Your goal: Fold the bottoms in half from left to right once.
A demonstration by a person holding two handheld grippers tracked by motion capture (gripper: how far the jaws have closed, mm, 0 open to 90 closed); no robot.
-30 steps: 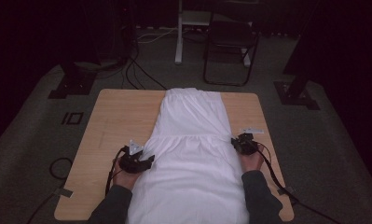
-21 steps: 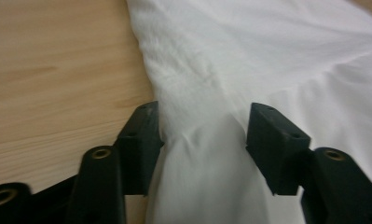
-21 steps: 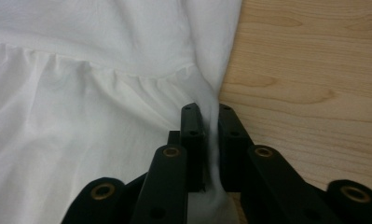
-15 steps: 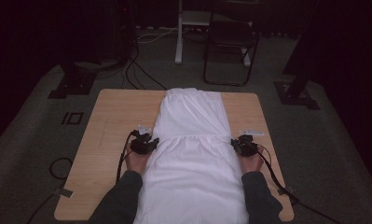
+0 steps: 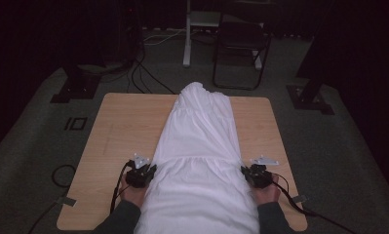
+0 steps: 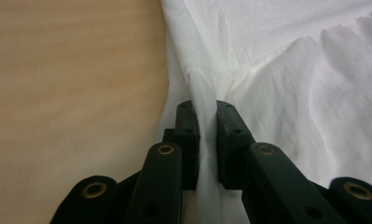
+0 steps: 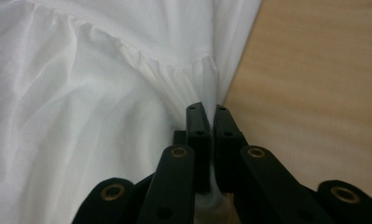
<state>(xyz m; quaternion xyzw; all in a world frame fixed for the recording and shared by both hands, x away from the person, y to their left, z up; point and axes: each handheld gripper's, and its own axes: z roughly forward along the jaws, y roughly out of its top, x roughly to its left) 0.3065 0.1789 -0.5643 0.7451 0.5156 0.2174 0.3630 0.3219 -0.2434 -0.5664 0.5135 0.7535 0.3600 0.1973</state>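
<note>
Two black two-jaw grippers pinch opposite edges of a long white gathered cotton garment point(image 5: 199, 161) at its seam: the left gripper point(image 6: 207, 112) has its jaws nearly closed on a fold of cloth, and the right gripper point(image 7: 210, 114) likewise. The garment lies lengthwise down the middle of the pale wooden table point(image 5: 119, 126), its narrow end reaching the far edge. Beyond stands a dark folding chair point(image 5: 241, 44).

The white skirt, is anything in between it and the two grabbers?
No, nothing is. The left gripper and the right gripper each have their fingers pinching a fold at the edge of the white skirt.
</note>
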